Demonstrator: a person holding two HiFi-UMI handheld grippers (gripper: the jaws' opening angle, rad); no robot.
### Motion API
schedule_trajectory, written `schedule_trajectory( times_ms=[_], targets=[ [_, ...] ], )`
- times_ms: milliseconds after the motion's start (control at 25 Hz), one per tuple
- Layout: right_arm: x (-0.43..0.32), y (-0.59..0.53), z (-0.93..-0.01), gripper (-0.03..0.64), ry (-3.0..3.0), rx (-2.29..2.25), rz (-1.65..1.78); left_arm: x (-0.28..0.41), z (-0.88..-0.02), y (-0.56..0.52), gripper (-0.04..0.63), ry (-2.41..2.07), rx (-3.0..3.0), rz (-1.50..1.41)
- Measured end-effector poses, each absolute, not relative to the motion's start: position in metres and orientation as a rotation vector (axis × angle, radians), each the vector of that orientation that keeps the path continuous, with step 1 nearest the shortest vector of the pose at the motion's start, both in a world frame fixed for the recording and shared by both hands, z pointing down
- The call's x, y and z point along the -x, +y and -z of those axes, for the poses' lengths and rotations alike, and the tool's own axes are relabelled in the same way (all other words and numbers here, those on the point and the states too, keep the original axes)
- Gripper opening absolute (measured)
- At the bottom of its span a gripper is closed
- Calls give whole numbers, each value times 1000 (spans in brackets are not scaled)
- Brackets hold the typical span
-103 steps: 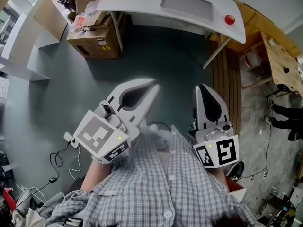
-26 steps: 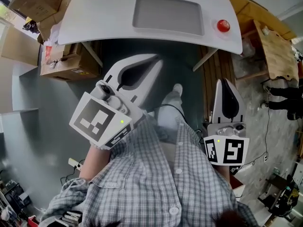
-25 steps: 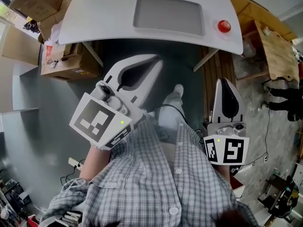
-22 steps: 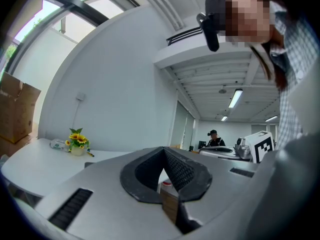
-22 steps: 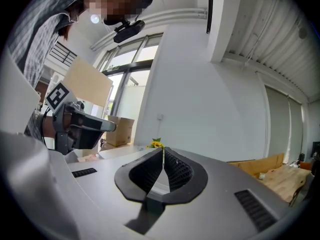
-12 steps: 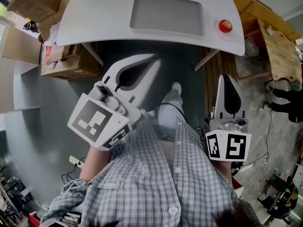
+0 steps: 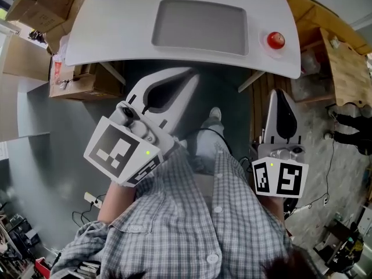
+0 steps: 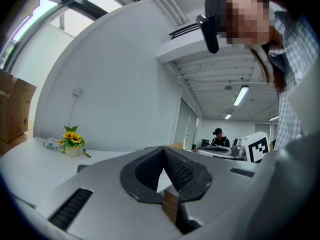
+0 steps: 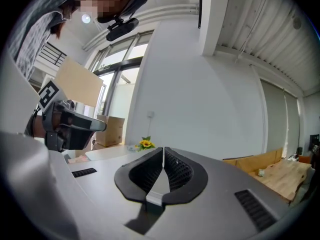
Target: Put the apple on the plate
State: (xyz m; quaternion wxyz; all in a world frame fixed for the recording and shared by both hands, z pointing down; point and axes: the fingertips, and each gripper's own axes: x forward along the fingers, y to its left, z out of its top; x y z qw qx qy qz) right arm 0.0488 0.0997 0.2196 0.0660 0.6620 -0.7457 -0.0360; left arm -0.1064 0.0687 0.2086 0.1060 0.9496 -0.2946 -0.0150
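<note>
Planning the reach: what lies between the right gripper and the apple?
In the head view, only floor and the bare front edge of the white table lie between the right gripper and the apple; no object stands there.

Office: white desk, cardboard boxes

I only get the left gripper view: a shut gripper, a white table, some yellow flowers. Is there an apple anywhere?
Observer: Yes, probably. The head view shows a small red round thing, likely the apple, near the right end of the white table.
Operator: Is there a plate too?
Observer: I see no round plate. A grey rectangular tray lies on the table, left of the red thing.
Operator: What about my other gripper?
Observer: The right gripper is shut, with nothing in it.
</note>
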Motion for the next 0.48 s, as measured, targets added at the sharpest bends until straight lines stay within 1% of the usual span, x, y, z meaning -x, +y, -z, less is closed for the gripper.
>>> schedule_trajectory(
  times_ms=[480],
  targets=[
    [-124, 37, -220, 25, -2234, -1972, 151, 37, -214, 5, 9, -892, -2760, 23]
  ],
)
